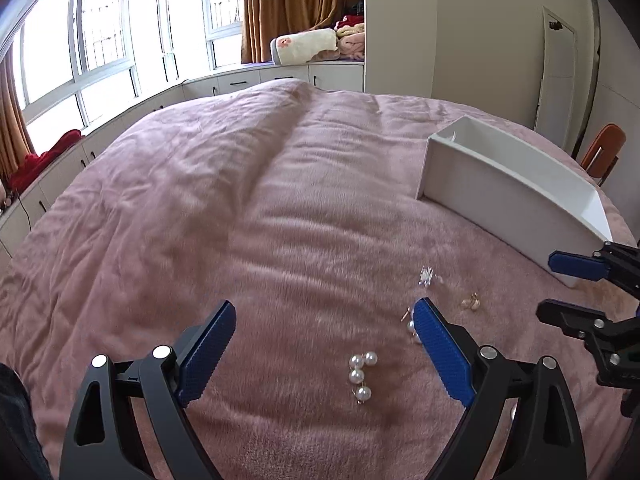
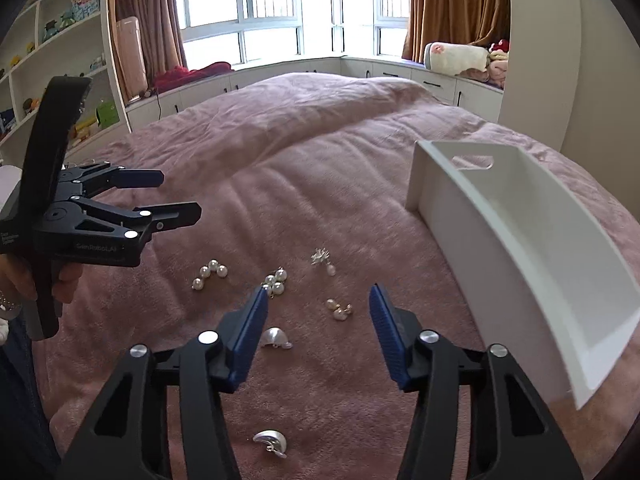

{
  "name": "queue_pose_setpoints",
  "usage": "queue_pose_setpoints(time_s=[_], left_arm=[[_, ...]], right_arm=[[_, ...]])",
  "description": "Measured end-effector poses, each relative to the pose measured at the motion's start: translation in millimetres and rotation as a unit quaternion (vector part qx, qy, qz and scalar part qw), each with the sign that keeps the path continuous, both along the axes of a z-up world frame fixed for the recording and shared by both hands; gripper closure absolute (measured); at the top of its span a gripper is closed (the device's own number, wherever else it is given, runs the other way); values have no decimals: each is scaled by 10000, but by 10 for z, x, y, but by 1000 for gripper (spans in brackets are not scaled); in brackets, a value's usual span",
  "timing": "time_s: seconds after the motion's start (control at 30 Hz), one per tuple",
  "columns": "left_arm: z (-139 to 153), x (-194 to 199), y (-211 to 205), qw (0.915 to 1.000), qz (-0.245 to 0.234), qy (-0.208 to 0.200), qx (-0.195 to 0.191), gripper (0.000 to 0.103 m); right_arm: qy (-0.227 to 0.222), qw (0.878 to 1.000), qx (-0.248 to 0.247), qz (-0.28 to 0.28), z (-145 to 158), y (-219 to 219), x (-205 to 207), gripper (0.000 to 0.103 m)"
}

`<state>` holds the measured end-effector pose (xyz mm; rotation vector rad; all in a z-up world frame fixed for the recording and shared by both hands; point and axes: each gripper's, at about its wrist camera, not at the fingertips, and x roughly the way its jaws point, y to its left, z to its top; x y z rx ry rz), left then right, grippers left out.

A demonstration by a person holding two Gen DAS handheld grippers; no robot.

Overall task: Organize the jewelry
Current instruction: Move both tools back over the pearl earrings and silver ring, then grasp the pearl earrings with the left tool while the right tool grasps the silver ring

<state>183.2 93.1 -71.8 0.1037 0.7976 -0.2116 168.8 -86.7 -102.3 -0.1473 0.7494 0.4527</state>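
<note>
Both the left gripper (image 1: 324,312) and the right gripper (image 2: 318,296) hover with fingers apart, holding nothing. The earrings (image 2: 339,309) lie scattered on the pink blanket (image 2: 320,152), beside the empty white box (image 2: 520,248). Nothing seems sorted yet; next, pinching one small earring needs care.

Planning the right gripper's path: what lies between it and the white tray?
Right wrist view: only bare pink blanket lies between the open right gripper and the white tray. The gold pearl earrings sit between its fingers, not toward the tray.
</note>
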Motion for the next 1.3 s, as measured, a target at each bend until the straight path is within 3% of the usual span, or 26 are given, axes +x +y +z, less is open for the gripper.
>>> queue_pose_setpoints(time_s=[0.13, 0.33, 0.5, 0.63, 0.77, 1.17, 1.2, 1.3], left_arm=[[-196, -18, 31, 9998, -81, 96, -123, 11], [-444, -3, -59, 9993, -277, 197, 175, 24], [-663, 25, -82, 9979, -355, 458, 295, 44], [-719, 32, -84, 9973, -367, 487, 409, 54], [-702, 25, -63, 9967, -441, 603, 327, 86], [-587, -81, -214, 9958, -621, 630, 246, 87], [-556, -87, -245, 9958, -631, 610, 252, 87], [-453, -87, -339, 9958, -673, 575, 233, 87]], right_arm=[[273, 9996, -15, -51, -237, 173, 52, 58], [474, 9983, -331, -50, -534, 351, 98, 58], [583, 9978, -304, -9, -655, 397, 154, 58], [700, 9972, -242, 75, -723, 425, 182, 60], [804, 9964, -200, 195, -788, 460, 184, 72], [721, 9968, -11, 347, -681, 351, 63, 77], [699, 9969, 25, 360, -653, 325, 47, 90], [612, 9974, 106, 368, -568, 228, 9, 93]])
